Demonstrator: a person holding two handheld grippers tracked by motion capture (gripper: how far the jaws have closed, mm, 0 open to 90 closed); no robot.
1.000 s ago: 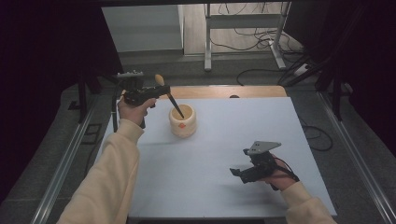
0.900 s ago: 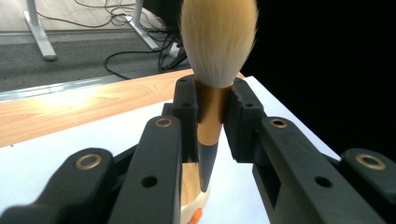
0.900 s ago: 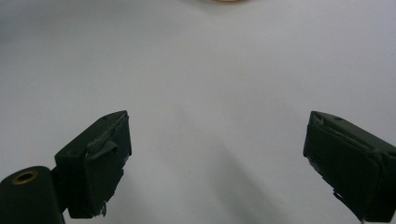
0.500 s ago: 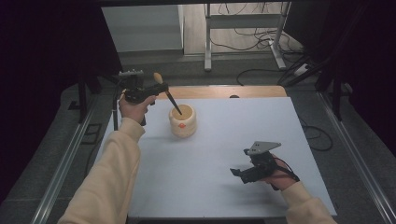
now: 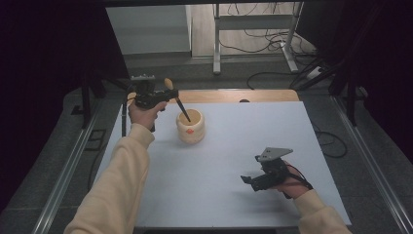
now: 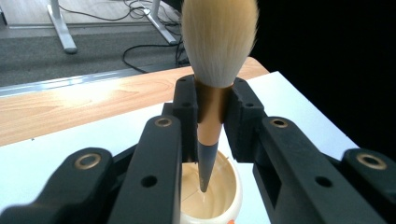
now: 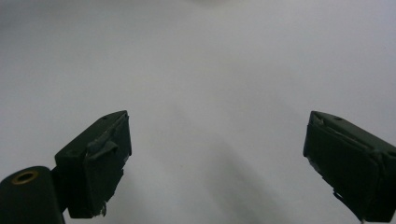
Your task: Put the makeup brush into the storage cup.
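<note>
Brush (image 6: 212,88), soft cream bristles up and gold ferrule clamped by the left hand-held gripper (image 6: 211,116), points its tapered grey handle into the pot (image 5: 190,126) at the desk's (image 5: 272,126) far left. Insertion looks nearly done; lowering and release remain, I judge. The pot is squat, glossy cream ceramic with an orange mark. The right hand-held gripper (image 5: 254,181) rests wide open and empty on the matte white top.
</note>
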